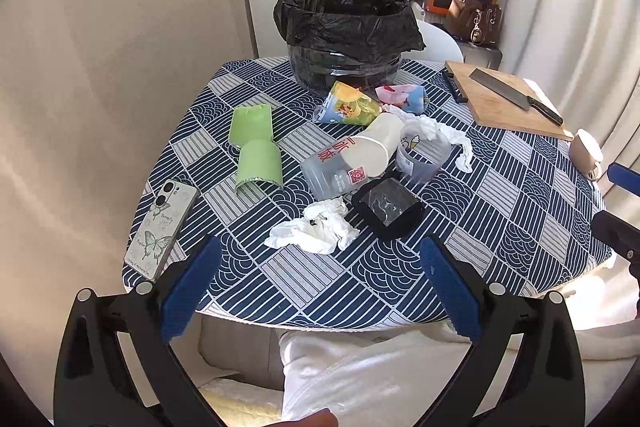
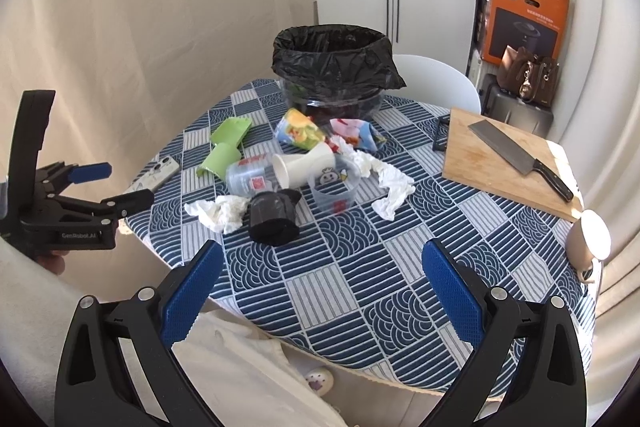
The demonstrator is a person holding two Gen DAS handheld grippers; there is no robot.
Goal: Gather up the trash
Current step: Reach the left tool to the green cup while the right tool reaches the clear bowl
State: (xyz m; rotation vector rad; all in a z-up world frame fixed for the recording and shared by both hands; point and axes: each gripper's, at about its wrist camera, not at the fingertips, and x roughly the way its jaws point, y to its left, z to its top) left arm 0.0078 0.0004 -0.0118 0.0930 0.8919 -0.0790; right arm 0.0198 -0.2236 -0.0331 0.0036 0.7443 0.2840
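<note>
A bin lined with a black bag point(image 1: 344, 27) point(image 2: 334, 61) stands at the table's far side. Trash lies in front of it: two snack wrappers point(image 1: 348, 105), green cartons point(image 1: 256, 151), a clear cup point(image 1: 340, 163) with a white cup point(image 1: 380, 143) in it, a clear tub point(image 1: 422, 155), a black container point(image 1: 390, 207) and crumpled tissues point(image 1: 316, 229) point(image 2: 394, 183). My left gripper point(image 1: 320, 275) is open and empty at the near edge, just short of the tissue. My right gripper point(image 2: 320, 279) is open and empty over the near right of the table.
A phone point(image 1: 160, 227) lies at the table's left edge. A cutting board point(image 2: 508, 163) with a cleaver point(image 2: 520, 155) sits at the right, a beige mug point(image 2: 588, 239) near the right edge. A white chair point(image 2: 436, 79) and boxes stand behind.
</note>
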